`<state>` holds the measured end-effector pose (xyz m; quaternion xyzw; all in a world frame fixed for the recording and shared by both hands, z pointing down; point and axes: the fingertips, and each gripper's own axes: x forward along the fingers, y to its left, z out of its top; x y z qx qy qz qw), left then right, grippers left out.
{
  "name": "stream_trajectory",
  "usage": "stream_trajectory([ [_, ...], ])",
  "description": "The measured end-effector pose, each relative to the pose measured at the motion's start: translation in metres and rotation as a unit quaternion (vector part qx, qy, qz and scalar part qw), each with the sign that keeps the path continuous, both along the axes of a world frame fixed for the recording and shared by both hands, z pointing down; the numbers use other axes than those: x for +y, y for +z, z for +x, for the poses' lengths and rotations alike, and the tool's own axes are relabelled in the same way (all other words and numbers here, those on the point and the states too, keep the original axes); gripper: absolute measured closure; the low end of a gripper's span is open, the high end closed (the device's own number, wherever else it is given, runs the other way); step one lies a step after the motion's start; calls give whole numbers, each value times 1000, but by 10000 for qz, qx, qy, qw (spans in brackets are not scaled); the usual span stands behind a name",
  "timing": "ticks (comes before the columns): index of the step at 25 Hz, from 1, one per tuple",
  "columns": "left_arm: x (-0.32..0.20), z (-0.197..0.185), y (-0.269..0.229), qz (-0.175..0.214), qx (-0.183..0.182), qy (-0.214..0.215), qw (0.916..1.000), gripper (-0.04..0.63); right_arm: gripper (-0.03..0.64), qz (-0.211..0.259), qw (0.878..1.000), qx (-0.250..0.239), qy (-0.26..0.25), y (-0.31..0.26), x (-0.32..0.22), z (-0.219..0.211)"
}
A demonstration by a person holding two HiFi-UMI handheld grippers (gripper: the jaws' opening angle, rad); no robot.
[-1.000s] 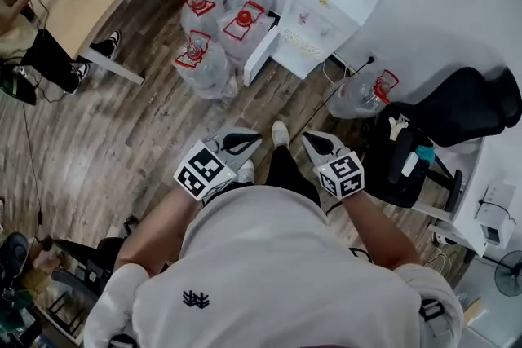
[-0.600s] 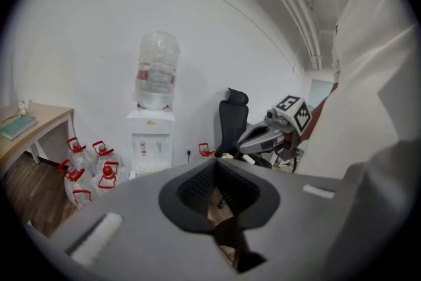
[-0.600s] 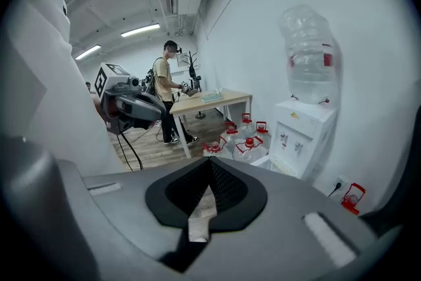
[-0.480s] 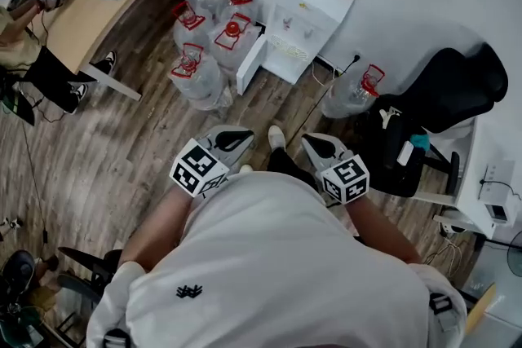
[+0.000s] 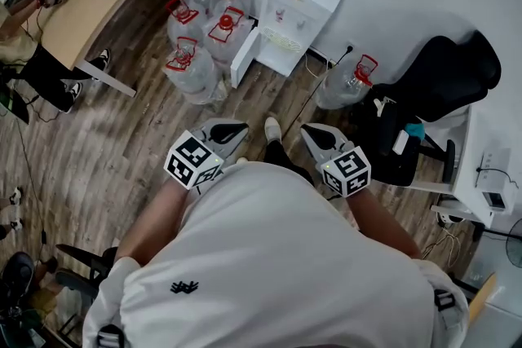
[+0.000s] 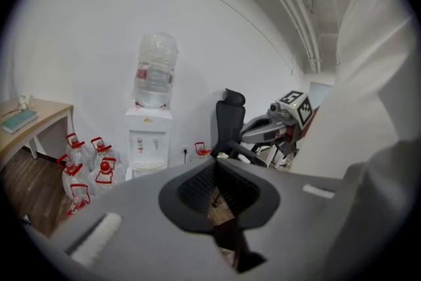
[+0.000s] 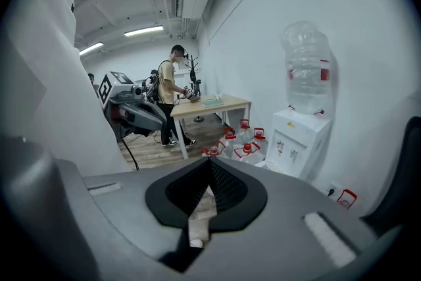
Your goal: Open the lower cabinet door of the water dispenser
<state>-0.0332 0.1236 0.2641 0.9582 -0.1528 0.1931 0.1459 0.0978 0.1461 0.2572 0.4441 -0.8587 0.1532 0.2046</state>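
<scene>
Well ahead of the left tongs and right tongs in the head view, the water dispenser stands upright, front facing them, its lower cabinet door swung outward; each gripper view shows its tongs pressed together, empty, the dispenser beyond.

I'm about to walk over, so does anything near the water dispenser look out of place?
On the water dispenser, the lower cabinet door already appears swung open toward the clustered jugs. A lone jug sits on the other side.

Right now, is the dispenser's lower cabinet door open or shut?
Open: the lower door stands swung out from the water dispenser front, beside the bottles.
</scene>
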Motion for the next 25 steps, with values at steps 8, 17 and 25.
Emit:
stream_trajectory([
  [8, 3, 3, 5, -48, -11, -8, 10000, 538, 615, -68, 9999, -13, -96, 5, 5, -3],
  [17, 5, -9, 14, -135, -57, -264, 9995, 538, 615, -108, 9994, -67, -311, 14, 1, -14],
  [25, 11, -1, 23, -233, -31, -427, 9988, 538, 615, -240, 9990, 0, -377, 24, 5, -3],
])
